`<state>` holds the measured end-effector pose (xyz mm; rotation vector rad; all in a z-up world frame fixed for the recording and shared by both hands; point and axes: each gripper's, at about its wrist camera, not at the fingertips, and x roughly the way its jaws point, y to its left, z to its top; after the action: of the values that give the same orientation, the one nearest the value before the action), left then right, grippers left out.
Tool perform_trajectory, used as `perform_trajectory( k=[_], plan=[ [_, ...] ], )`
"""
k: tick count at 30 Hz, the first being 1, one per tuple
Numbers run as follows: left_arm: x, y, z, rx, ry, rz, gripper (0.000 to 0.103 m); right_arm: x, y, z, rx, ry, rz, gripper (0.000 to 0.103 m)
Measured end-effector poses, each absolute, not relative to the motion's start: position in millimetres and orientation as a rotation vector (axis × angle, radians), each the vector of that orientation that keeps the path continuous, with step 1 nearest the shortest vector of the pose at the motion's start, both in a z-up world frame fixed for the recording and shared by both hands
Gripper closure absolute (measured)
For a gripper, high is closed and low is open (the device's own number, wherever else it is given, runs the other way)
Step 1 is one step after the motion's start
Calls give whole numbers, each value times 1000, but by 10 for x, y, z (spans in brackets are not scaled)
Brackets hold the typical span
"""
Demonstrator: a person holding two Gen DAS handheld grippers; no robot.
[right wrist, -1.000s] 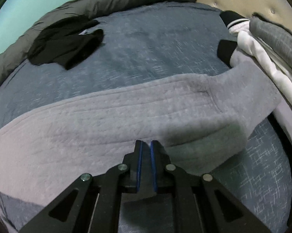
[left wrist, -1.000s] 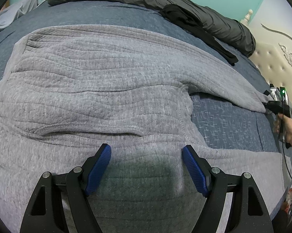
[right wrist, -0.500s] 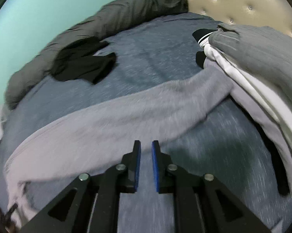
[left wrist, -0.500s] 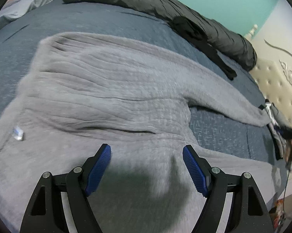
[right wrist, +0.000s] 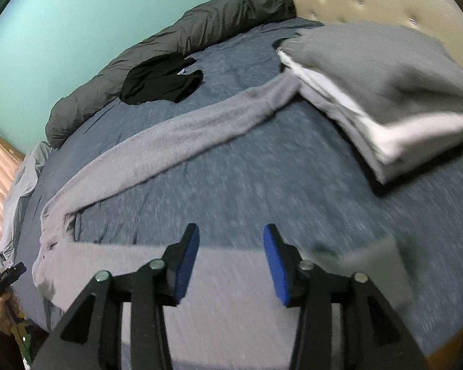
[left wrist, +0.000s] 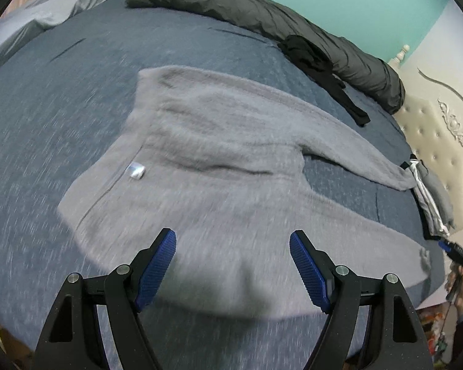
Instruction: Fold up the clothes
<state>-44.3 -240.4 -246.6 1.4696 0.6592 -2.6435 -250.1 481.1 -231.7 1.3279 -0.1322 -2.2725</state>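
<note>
The grey sweater (left wrist: 231,166) lies spread flat on the bed (left wrist: 62,98), its body crosswise to the left hand-held gripper (left wrist: 233,265) and its two sleeves running long toward the headboard (left wrist: 441,141). Taking the sweater as the landmark: the left hand-held gripper hangs just above its near edge, jaws wide and holding nothing, with the cloth straight ahead and below. The right hand-held gripper (right wrist: 231,260) hovers over the near sleeve's far end, jaws also apart and empty; the other sleeve (right wrist: 176,141) stretches ahead of it, its long axis slanting away to the folded stack (right wrist: 385,92) that the cuff touches. A black garment (right wrist: 160,81) sits beyond the sweater, well apart, against the dark rolled duvet (right wrist: 185,40). By my judgement each sleeve end is nearer the right hand-held gripper, the sweater's body nearer the left. The sweater is unfolded as it lies; both views are motion-blurred.
</note>
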Motion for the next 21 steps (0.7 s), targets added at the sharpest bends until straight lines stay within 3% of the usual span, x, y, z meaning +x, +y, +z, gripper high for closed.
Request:
perform_trajectory(
  k=[11, 21],
  plan=[
    [151, -2707, -2697, 1508, 800, -2527, 23, -1967, 5197, -2625, 1429, -50, -2188, 52],
    [196, -2865, -3061, 1510, 990, -2427, 23, -1833, 5397, -2818, 1510, -150, -2210, 51]
  ],
)
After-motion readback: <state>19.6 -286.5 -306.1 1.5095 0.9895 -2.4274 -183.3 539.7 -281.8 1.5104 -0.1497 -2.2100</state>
